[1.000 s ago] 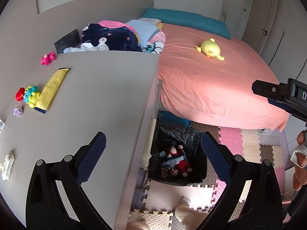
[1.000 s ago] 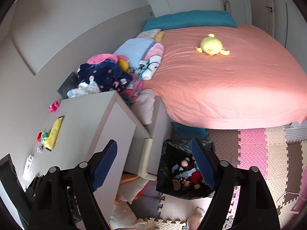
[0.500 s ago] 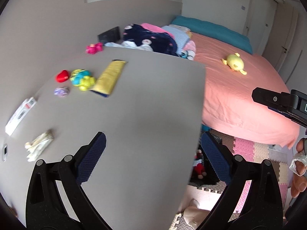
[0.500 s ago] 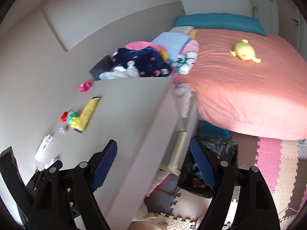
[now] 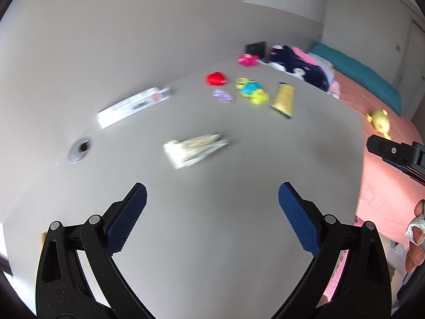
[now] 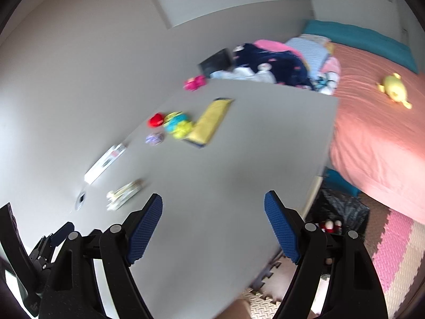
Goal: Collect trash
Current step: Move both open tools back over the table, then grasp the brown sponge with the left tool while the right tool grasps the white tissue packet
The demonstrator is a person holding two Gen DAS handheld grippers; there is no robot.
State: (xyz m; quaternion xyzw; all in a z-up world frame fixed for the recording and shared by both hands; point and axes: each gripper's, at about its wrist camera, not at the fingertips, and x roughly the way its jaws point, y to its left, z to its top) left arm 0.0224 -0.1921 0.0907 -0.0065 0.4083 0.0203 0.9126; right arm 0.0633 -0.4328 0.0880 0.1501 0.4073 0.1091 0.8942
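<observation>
Left wrist: 2 hand-held grippers, left (image 5: 212, 220) & right (image 6: 213, 226), both agape; 1 crumpled wrapper (image 5: 195, 147) on desk (image 5: 212, 199).

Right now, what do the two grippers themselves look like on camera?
Both match: the left gripper and right gripper have matte black frames with silver rivets, and two fingers faced with dark blue textured pads. No cables or sleeves show.

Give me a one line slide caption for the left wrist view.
Open left tool over a grey desk, facing a crumpled wrapper.
</observation>
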